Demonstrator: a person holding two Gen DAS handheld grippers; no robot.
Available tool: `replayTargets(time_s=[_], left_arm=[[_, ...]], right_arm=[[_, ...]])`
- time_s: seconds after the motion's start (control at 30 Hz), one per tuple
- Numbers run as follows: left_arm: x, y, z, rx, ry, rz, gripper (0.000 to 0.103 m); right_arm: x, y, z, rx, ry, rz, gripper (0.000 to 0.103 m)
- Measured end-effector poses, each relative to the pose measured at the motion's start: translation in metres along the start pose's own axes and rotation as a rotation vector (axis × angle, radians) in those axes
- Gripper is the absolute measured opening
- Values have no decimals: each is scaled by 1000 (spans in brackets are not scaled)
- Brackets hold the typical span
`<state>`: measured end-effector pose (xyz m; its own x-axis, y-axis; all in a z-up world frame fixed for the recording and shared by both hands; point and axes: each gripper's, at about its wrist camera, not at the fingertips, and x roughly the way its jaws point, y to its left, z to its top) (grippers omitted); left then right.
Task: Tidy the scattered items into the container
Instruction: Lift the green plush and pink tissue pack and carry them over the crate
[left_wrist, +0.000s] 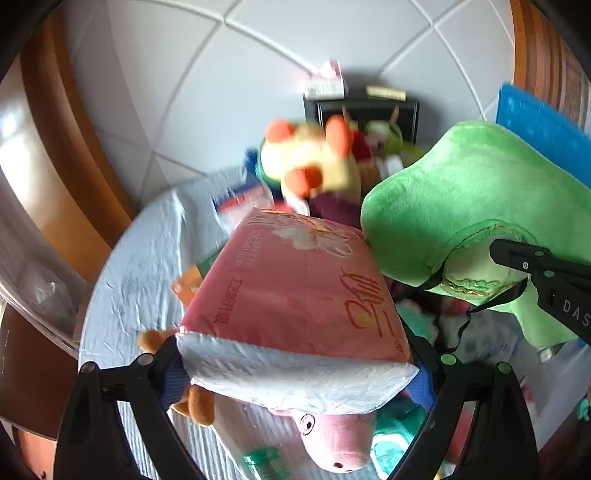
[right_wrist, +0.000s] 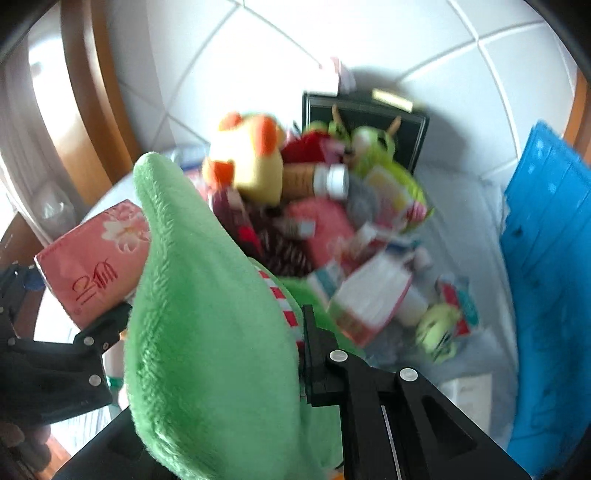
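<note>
Nearest, the left gripper (left_wrist: 295, 373) clamps a pink tissue pack (left_wrist: 295, 295) by its white end, raised above a pink pig plush (left_wrist: 332, 439) on the pale tablecloth (left_wrist: 140, 258). Beside it, the right gripper (right_wrist: 221, 354) pinches a green plush toy (right_wrist: 207, 314). Farther off, a yellow duck plush (right_wrist: 251, 162) tops the blurred heap, with what seems a black container (right_wrist: 413, 125) behind.

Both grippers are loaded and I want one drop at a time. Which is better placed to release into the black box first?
Probably the right gripper: its green plush reaches toward the black box. The left gripper holds the pink tissue pack alongside, box further off.
</note>
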<state>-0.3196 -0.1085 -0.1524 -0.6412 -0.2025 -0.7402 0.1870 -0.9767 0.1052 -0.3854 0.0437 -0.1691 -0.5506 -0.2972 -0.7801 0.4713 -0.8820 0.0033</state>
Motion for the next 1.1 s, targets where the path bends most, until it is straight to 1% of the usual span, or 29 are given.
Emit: replayTargets(time_s=[0.13, 0.3, 0.47, 0.57, 0.67, 0.83, 0.93, 1.1], left_arm=[[-27, -9, 15, -25, -65, 2, 93], [-57, -23, 26, -57, -136, 9, 93], [-82, -42, 35, -72, -195, 30, 93], [-95, -50, 39, -74, -218, 29, 93], [-104, -59, 44, -44, -246, 3, 93], [-116, -81, 56, -5, -284, -98, 93], [-128, -105, 68, 25, -310, -146, 93], [-162, -158, 89, 77, -373, -234, 93]], right_arm=[[-30, -7, 17, -15, -69, -21, 10], [-64, -19, 30, -45, -141, -42, 10], [-102, -41, 40, -75, -216, -67, 10], [-130, -58, 45, -62, -261, -88, 10], [-160, -77, 50, -27, -309, -124, 10], [-209, -110, 55, 54, -356, -220, 10], [-236, -126, 57, 85, -386, -291, 10], [-286, -164, 51, 139, -450, -386, 10]])
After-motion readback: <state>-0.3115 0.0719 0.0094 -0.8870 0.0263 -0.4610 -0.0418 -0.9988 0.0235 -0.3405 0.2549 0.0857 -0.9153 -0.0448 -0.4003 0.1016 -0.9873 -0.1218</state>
